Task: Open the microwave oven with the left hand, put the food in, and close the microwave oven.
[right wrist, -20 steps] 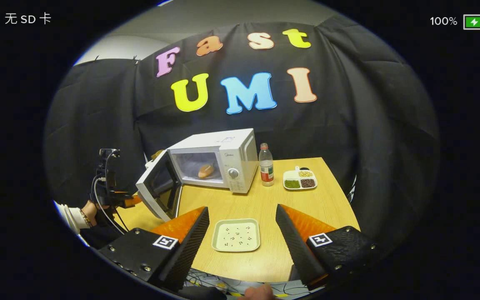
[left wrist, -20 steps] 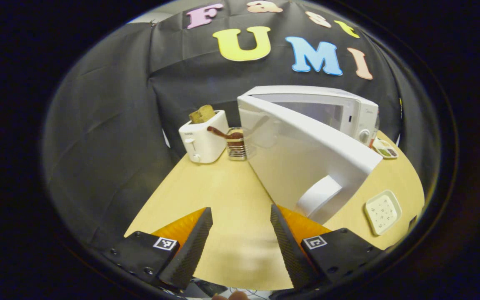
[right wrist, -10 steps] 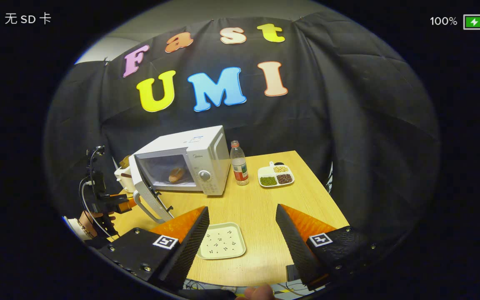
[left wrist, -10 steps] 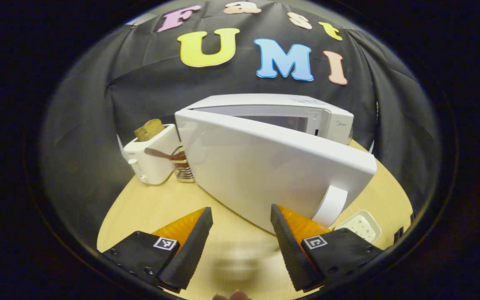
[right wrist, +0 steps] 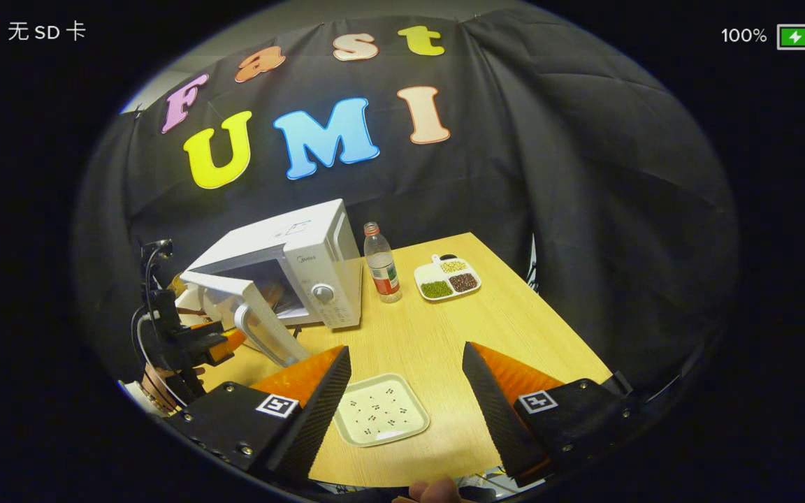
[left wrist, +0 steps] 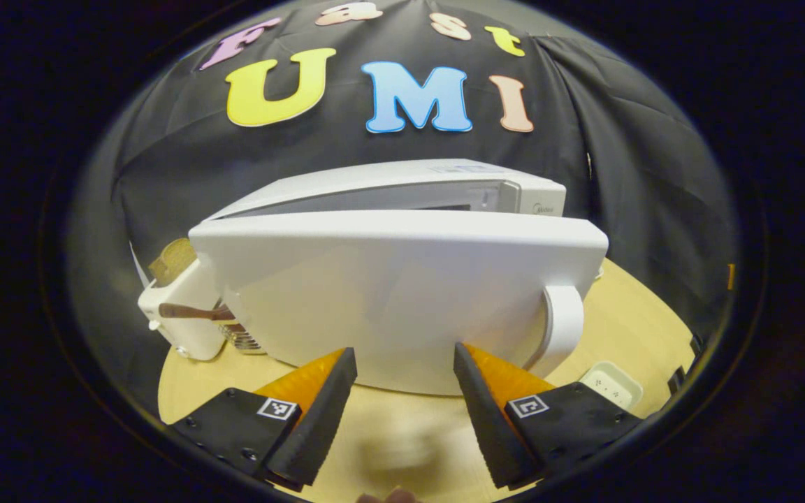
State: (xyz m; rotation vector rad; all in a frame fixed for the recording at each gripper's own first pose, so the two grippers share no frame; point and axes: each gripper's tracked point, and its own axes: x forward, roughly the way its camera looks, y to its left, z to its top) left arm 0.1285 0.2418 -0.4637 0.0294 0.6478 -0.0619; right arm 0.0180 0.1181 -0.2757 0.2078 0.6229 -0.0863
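Swinging shut under your push, the microwave door (left wrist: pixel 402 293) is now standing broad across the middle of the left gripper view, where a second ago it was angled away toward the right with the cavity open behind it. You are closing it with your left gripper (left wrist: pixel 402 391) — its jaws are spread apart and holding nothing, and the fingertips (left wrist: pixel 336 381) are sitting at the door's lower edge, though whether they are actually touching the panel I cannot tell. The door handle (left wrist: pixel 562 321) is showing just right of the right finger.

In the right gripper view, the microwave (right wrist: pixel 305 244) is sitting left of centre with the door (right wrist: pixel 224 286) swung most of the way round, leaving only a narrow wedge of opening. The food was plainly visible inside a second ago; now the door is covering that spot, so I am judging it to be inside the cavity rather than seeing it. That means the placing step looks done and you are finishing the last one — the door is not yet latched.

Your right gripper (right wrist: pixel 406 391) is hovering with its jaws wide apart and empty, above the pale green tray (right wrist: pixel 381 419) at the bottom of the frame. Your left gripper (right wrist: pixel 217 342) is showing at lower left beside the door. The water bottle (right wrist: pixel 380 265) and the divided snack dish (right wrist: pixel 448 278) are standing right of the microwave, and the white toaster (left wrist: pixel 179 314) is peeking out at the left of the left gripper view.
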